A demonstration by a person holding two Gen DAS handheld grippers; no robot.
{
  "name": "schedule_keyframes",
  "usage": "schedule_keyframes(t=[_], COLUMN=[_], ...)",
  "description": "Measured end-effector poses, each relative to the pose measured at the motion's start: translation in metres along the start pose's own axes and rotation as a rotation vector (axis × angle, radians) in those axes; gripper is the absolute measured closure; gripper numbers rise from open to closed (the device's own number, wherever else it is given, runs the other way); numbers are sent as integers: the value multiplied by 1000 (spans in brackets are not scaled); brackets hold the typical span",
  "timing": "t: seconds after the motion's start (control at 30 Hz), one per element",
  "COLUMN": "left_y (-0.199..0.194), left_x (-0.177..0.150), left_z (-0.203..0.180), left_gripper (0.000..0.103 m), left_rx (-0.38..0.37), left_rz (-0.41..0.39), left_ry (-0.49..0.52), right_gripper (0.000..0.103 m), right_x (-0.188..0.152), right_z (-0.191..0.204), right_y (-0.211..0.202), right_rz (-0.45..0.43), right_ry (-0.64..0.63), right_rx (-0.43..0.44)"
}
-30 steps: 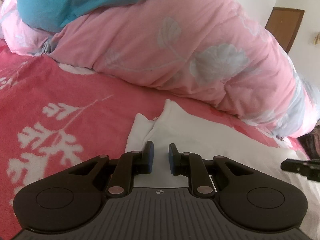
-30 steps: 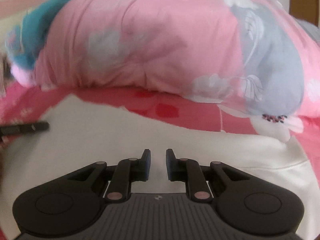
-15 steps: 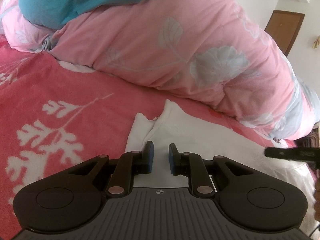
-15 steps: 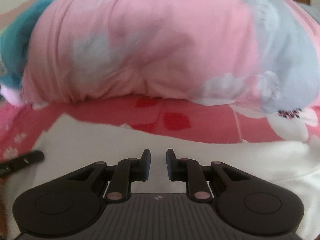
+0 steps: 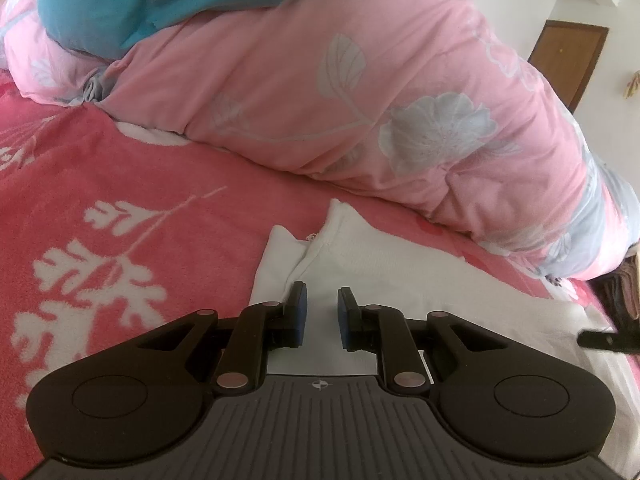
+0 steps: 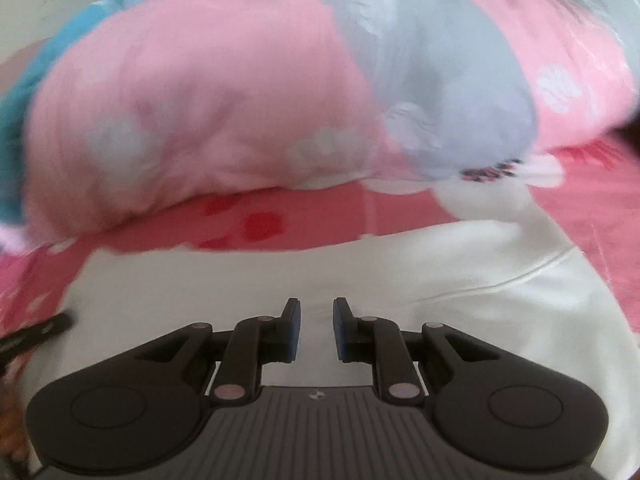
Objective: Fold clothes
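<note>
A white garment (image 5: 400, 264) lies flat on the red bedspread (image 5: 100, 200), its collar end pointing toward the duvet. My left gripper (image 5: 320, 304) hovers just over the collar end, its jaws a narrow gap apart with nothing between them. In the right wrist view, which is blurred, my right gripper (image 6: 314, 316) stands over the middle of the white garment (image 6: 280, 276), also narrowly open and holding nothing. A seam curves across the cloth at the right. Each gripper's tip shows at the edge of the other's view: the right gripper (image 5: 608, 338), the left gripper (image 6: 40, 330).
A bulky pink flowered duvet (image 5: 320, 100) is heaped along the far side of the bed, close behind the garment. A blue blanket (image 5: 120, 0) lies on top of it. A brown door (image 5: 568, 60) stands in the far wall. The duvet (image 6: 200, 120) fills the right wrist view.
The right gripper has slid sideways over the garment and rolled, so its view has tilted and blurred. The left gripper has stayed put. Both keep the same narrow gap.
</note>
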State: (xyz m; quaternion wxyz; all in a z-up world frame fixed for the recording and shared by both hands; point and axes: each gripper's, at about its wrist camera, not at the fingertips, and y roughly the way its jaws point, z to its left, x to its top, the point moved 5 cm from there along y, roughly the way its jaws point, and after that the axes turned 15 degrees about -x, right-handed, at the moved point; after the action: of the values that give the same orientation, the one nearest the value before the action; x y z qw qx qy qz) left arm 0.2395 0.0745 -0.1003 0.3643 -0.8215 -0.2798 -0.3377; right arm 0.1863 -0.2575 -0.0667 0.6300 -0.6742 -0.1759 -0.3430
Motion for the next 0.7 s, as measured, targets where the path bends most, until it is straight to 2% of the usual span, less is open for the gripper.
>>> schedule_keyframes(t=[0.07,0.13,0.23,0.33,0.43,0.57,0.7], left_y=[0,0,0,0,0,0,0], left_x=[0,0,0,0,-1,-1,-1], left_z=[0,0,0,0,-1,-1,0], left_gripper=[86,86,86,86,86,86,86], left_rx=[0,-1,-1,0,5,6,4], left_rz=[-1,-1,-1,-1,0,1,1], left_ry=[-1,-3,-2,0,6,9,6], right_gripper=[84,84,86,85,84,84,87], right_x=[-10,-14,-12,-5,-6,-12,-7], right_z=[9,4,-34,-73,-82,-70,-91], right_y=[-6,-2,12,9,-2,-3,16], right_rz=[16,25,25,-1,-7,23,35], right_ry=[-46,-63,9,114,135,116,168], right_rx=[53,29,-115,-223,-201,-94,-109])
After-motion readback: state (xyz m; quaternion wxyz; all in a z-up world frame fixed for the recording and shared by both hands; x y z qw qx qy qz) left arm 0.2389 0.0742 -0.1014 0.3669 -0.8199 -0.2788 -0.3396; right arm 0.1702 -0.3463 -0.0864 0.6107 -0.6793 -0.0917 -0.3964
